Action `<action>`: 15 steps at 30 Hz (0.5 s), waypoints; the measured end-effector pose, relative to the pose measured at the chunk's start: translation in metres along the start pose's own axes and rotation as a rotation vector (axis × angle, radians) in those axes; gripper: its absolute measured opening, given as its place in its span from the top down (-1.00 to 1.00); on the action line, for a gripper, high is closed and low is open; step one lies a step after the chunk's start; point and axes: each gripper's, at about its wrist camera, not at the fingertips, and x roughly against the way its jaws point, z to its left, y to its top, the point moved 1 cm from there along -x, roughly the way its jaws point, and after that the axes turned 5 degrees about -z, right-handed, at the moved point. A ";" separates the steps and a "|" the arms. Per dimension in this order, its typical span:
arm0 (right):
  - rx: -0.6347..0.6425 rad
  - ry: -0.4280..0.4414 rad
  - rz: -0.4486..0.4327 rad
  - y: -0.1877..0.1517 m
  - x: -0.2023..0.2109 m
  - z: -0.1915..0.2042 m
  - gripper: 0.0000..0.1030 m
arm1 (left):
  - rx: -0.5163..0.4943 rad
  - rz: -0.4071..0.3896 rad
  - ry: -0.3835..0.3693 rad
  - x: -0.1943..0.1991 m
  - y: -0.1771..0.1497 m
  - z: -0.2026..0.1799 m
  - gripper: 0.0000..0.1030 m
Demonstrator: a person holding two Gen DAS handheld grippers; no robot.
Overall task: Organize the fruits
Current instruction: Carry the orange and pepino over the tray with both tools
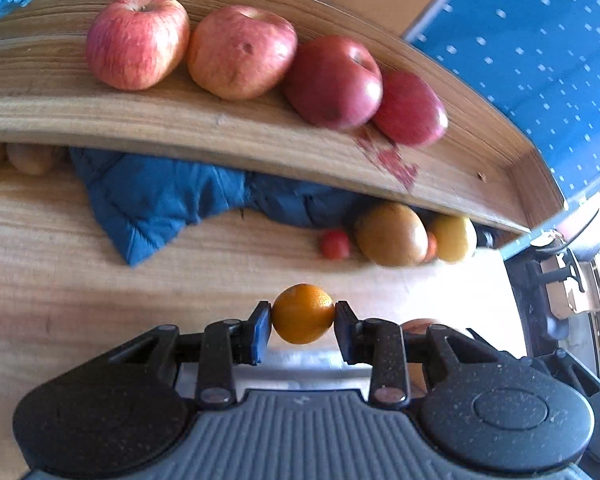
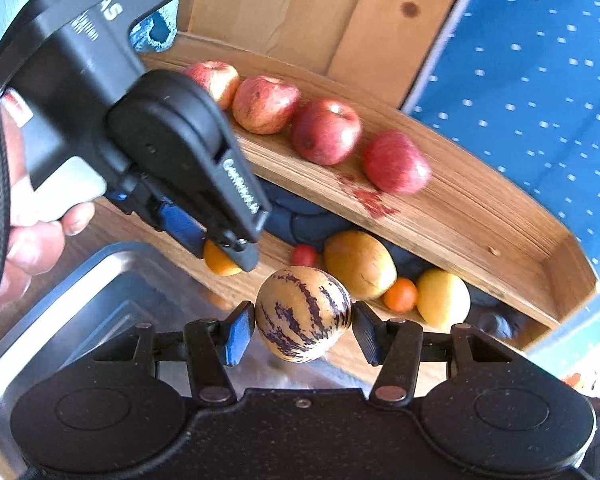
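My left gripper [image 1: 302, 315] is shut on a small orange [image 1: 302, 314] above the lower wooden shelf [image 1: 100, 280]; in the right wrist view that gripper [image 2: 224, 248] and the orange [image 2: 218, 262] show at the left. My right gripper [image 2: 303, 316] is shut on a purple-striped yellow melon [image 2: 303, 314], held over a steel tray [image 2: 60, 304]. Several red apples [image 1: 240, 52] [image 2: 326, 132] line the upper shelf [image 1: 180, 120] [image 2: 460, 216]. On the lower shelf lie a brown-yellow fruit [image 1: 392, 234] [image 2: 359, 266], a yellow fruit [image 1: 454, 238] [image 2: 443, 298], a cherry tomato [image 1: 335, 244] [image 2: 304, 255] and a tiny orange fruit [image 2: 400, 294].
A blue quilted cloth [image 1: 152, 200] lies at the back of the lower shelf. A blue dotted fabric [image 1: 540, 60] [image 2: 540, 80] hangs to the right. A red stain [image 1: 396, 164] marks the upper shelf. A person's hand [image 2: 28, 232] holds the left gripper.
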 end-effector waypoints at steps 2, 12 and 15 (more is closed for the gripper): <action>-0.012 -0.010 -0.001 -0.007 0.012 0.000 -0.07 | -0.011 0.004 -0.003 0.004 -0.010 -0.005 0.28; -0.050 -0.018 0.011 -0.044 0.065 0.009 -0.07 | -0.060 0.037 -0.006 0.032 -0.060 -0.023 0.28; -0.054 -0.001 0.019 -0.057 0.076 0.014 -0.07 | -0.061 0.046 -0.002 0.041 -0.077 -0.024 0.28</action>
